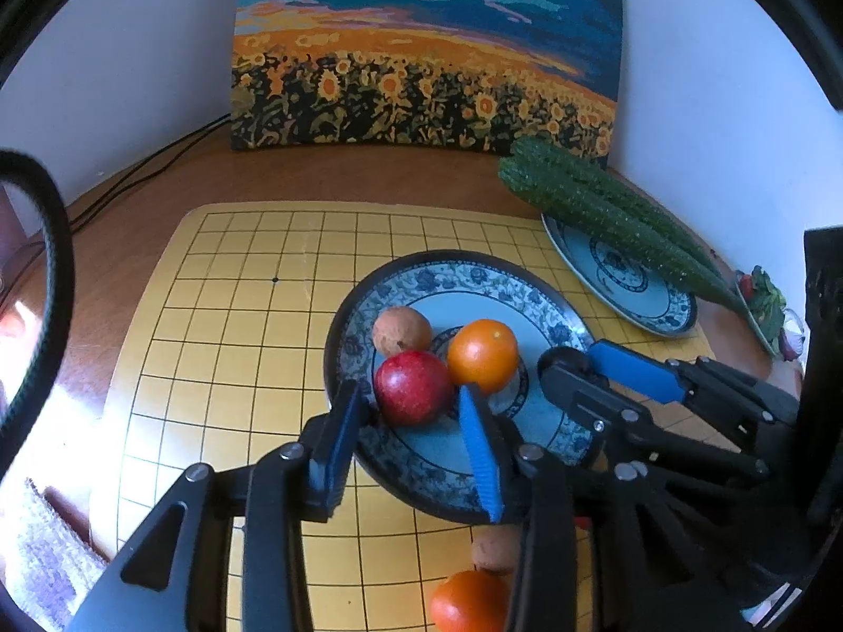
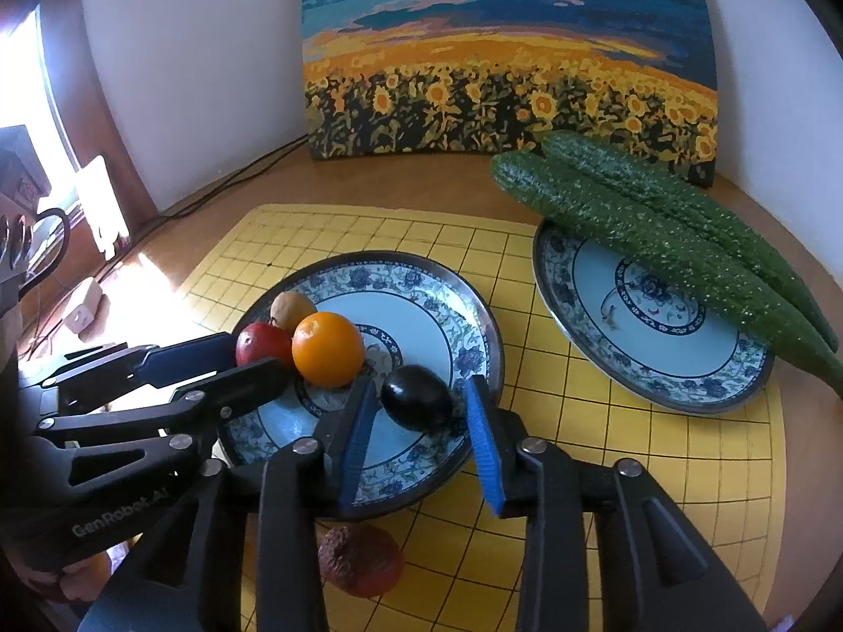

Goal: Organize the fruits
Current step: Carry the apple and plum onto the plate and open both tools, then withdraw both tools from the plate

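A blue-patterned plate (image 1: 548, 310) (image 2: 421, 284) on the yellow grid mat holds a red apple (image 1: 412, 387) (image 2: 262, 343), an orange (image 1: 483, 354) (image 2: 327, 349), a tan fruit (image 1: 401, 331) (image 2: 292, 308) and a dark plum (image 2: 418, 404). My left gripper (image 1: 411, 403) is open with its jaws either side of the red apple. My right gripper (image 2: 421, 395) is open with its jaws around the dark plum; it also shows in the left wrist view (image 1: 606, 363). A second orange (image 1: 466, 600) and a brown fruit (image 1: 492, 547) lie on the mat in front of the plate, beside a wrinkled reddish fruit (image 2: 361, 561).
A second patterned plate (image 2: 669, 358) (image 1: 648, 310) to the right carries two long cucumbers (image 2: 658, 242) (image 1: 606, 205). A sunflower painting (image 1: 421, 52) leans on the back wall. Cables (image 1: 131, 179) run along the back left. The wooden table edge lies to the left.
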{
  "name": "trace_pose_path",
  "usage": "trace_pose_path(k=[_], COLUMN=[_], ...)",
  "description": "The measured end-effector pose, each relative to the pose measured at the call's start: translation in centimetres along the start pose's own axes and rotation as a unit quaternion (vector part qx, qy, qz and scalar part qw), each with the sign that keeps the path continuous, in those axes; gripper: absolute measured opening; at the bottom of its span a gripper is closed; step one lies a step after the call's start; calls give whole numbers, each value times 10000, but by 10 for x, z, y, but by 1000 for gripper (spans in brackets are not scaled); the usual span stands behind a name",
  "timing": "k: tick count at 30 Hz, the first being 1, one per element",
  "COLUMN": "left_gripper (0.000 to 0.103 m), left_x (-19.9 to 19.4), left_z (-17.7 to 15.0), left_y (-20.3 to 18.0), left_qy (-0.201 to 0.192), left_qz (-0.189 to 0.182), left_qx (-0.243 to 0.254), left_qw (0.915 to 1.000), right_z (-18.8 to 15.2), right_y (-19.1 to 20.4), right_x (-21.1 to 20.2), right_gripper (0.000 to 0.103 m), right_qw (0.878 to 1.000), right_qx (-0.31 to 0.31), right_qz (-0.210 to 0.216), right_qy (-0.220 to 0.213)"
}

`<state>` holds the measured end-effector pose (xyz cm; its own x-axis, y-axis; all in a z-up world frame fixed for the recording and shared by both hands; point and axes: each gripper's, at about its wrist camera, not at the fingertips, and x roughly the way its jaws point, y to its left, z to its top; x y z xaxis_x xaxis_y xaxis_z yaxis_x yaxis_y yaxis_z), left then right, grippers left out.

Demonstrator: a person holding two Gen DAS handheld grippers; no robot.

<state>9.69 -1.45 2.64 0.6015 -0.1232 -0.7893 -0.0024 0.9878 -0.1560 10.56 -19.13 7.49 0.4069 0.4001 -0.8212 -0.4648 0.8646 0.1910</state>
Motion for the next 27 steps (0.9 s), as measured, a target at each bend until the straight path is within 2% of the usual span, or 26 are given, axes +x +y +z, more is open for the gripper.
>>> trace_pose_path(k=[7,14,27], left_gripper=[46,50,51], left_x=[-14,-29,-47], left_z=[-3,-10,-27], left_y=[2,0,0], left_qy=[-27,-68,-19], left_qz=[-25,-29,-52], left_qx=[-43,13,12], left_qw=[10000,10000,10000], right_z=[-1,-6,-27], right_y=[1,7,6], right_x=[-14,-33,-59], right_gripper=[47,48,49], right_qw=[9999,9997,9992], right_qx=[84,121,300], right_qz=[44,75,23], right_qy=[-100,-189,-268])
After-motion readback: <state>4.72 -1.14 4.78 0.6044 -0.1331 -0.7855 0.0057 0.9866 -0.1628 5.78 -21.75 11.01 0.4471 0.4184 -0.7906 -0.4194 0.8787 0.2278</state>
